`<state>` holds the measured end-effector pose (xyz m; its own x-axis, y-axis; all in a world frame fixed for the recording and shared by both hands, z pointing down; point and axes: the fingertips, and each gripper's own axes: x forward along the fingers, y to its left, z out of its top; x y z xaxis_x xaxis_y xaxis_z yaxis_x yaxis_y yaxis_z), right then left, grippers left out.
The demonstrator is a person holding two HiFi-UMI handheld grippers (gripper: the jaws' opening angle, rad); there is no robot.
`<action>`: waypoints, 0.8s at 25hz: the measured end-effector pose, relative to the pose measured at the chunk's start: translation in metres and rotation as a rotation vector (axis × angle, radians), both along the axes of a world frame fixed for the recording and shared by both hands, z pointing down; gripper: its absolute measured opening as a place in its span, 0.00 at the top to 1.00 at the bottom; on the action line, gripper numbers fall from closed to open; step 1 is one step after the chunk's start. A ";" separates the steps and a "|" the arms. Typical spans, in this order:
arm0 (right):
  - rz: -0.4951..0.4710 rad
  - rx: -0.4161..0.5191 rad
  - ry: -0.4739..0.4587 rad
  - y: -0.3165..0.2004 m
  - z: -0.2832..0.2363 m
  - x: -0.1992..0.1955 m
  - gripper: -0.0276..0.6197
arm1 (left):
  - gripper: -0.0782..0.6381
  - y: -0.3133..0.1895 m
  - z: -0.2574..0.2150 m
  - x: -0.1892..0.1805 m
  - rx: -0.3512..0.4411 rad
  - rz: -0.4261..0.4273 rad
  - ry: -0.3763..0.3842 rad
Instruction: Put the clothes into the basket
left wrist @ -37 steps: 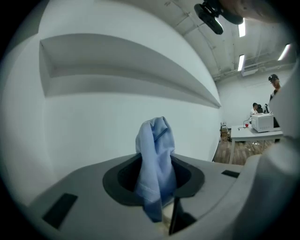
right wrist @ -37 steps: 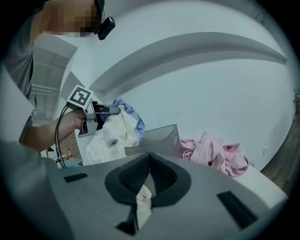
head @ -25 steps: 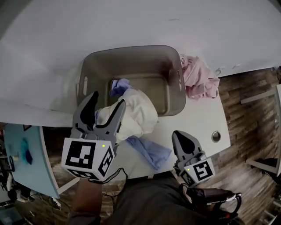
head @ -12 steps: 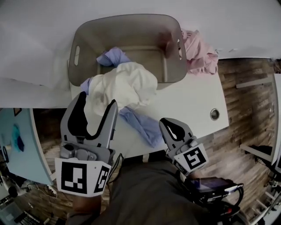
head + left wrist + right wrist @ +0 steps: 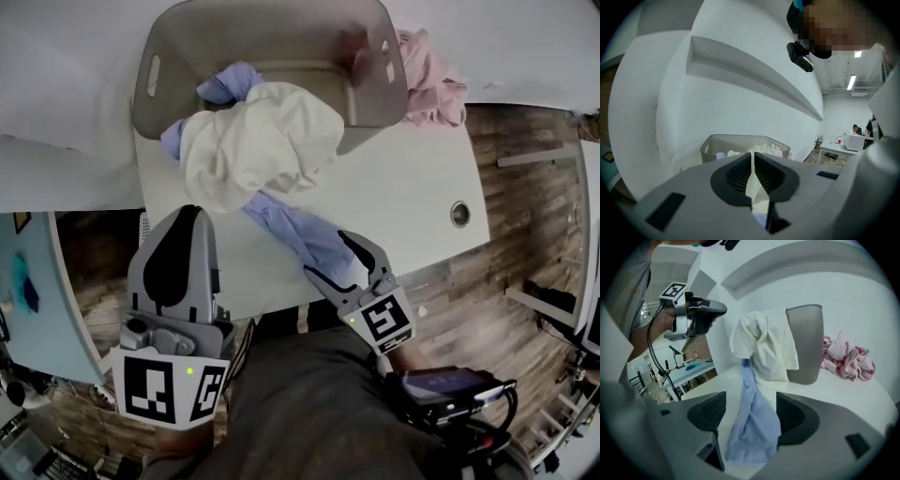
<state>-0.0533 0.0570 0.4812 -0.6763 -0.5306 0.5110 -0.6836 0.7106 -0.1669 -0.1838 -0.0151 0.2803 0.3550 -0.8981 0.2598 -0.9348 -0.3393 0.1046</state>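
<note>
The grey basket [image 5: 150,103] stands at the far side of the white table [image 5: 412,178]. A cream garment [image 5: 262,141] hangs over its front rim. A blue garment [image 5: 300,234] trails from the basket across the table towards me. My right gripper [image 5: 328,255] has just been opening. Its jaws stand either side of the blue garment's [image 5: 754,427] near end, pads clear of it. My left gripper [image 5: 190,211] has just been closing and is shut short of the cream garment, nothing held. The cream cloth shows only through the slit of the left gripper [image 5: 753,154].
Pink clothes [image 5: 431,80] lie on the table right of the basket. A round hole [image 5: 459,214] sits near the table's right front corner. Wooden floor [image 5: 534,234] lies beyond the right edge, and a pale blue surface [image 5: 19,281] stands low at the left.
The left gripper has drawn back from the cream garment towards me and shut. The right gripper has moved forward and down and opened around the end of the blue garment.
</note>
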 end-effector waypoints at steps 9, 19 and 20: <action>-0.039 -0.019 0.251 0.014 0.082 -0.001 0.29 | 0.85 0.023 0.016 -0.020 -0.025 0.002 -0.023; -0.041 -0.038 0.313 0.013 0.085 -0.007 0.90 | 0.85 0.032 0.022 -0.022 -0.029 0.035 -0.013; -0.028 -0.050 0.303 0.012 0.085 -0.008 0.90 | 0.85 0.033 0.020 -0.024 -0.024 0.032 -0.012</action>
<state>-0.0613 0.0688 0.5662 -0.5031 -0.4832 0.7166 -0.6882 0.7255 0.0061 -0.2077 0.0175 0.3007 0.3804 -0.8796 0.2857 -0.9247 -0.3668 0.1018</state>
